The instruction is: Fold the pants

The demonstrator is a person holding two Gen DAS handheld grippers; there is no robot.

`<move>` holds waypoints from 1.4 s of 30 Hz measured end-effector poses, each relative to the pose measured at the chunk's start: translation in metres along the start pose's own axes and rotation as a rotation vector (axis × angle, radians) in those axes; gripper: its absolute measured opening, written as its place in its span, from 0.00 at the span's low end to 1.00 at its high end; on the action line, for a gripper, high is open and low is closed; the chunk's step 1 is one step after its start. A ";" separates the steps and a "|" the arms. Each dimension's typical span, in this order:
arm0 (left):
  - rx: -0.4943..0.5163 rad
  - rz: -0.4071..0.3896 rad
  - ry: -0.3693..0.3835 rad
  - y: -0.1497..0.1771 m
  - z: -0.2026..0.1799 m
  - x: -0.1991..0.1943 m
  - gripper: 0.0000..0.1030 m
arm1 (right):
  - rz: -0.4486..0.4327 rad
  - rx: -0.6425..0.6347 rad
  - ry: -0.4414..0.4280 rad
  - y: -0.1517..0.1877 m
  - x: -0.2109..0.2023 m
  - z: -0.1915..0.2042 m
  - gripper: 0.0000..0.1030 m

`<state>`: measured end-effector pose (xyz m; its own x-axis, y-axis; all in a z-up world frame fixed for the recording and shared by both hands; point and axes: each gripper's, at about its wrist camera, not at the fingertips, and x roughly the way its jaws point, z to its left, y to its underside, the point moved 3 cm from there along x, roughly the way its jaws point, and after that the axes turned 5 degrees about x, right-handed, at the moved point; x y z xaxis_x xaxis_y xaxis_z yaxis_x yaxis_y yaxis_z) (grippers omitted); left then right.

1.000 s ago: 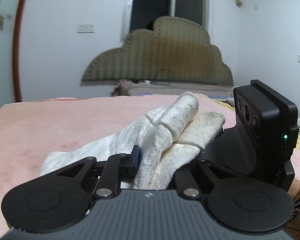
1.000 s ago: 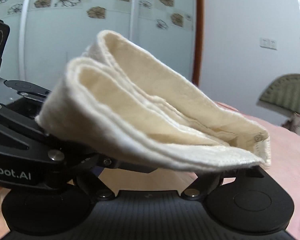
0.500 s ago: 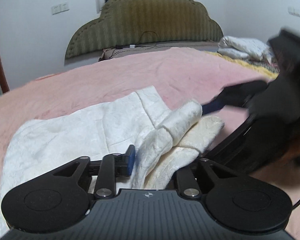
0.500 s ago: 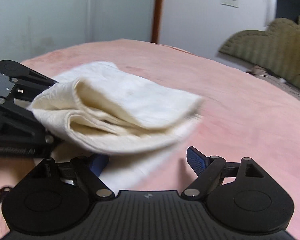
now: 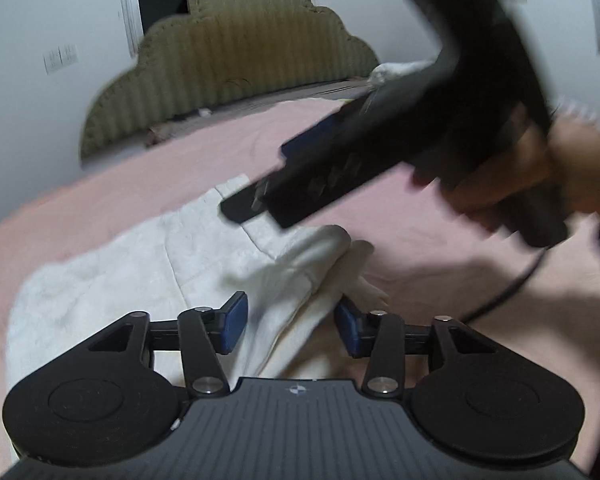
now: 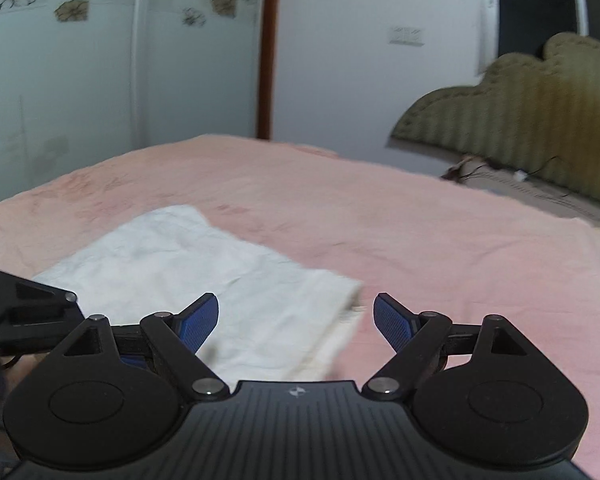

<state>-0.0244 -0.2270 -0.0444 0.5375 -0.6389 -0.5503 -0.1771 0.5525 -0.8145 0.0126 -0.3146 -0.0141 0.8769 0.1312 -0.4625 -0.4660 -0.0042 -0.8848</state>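
Pants (image 6: pixel 204 280) (cream, folded) lie flat on pink bed (image 6: pixel 420 240); left gripper (image 5: pixel 290 322) opening around a raised fold, right gripper (image 6: pixel 296 320) spread wide.

left gripper (image 5: pixel 290 324): jaws opening | right gripper (image 6: pixel 296 322): jaws wide apart, tilted downward

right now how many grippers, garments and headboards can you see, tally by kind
grippers: 2, left gripper opening around a fold of cloth, right gripper open
white pants: 1
white cloth pile by the headboard: 1
olive headboard: 1
pink bedspread: 1
total: 6
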 end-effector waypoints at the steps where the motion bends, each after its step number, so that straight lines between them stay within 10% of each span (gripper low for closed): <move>1: -0.037 -0.005 0.038 0.002 0.007 -0.007 0.60 | 0.019 -0.001 -0.009 -0.002 0.004 0.006 0.83; 6: -0.161 -0.048 -0.089 0.013 0.055 -0.040 0.71 | 0.154 -0.089 0.036 0.019 0.028 0.024 0.91; 14: -0.389 0.033 -0.406 0.037 0.120 -0.036 0.71 | 0.009 -0.048 0.148 0.021 -0.001 0.051 0.94; 26: -0.436 0.125 -0.443 0.056 0.122 -0.033 0.80 | 0.073 0.058 -0.025 0.045 0.009 0.076 0.96; 42: -0.438 0.065 -0.503 0.082 0.117 -0.030 1.00 | 0.006 0.094 -0.031 0.058 0.008 0.076 1.00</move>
<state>0.0415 -0.0998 -0.0736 0.8144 -0.2254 -0.5347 -0.4837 0.2455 -0.8401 -0.0163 -0.2386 -0.0650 0.8707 0.1623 -0.4643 -0.4814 0.0878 -0.8721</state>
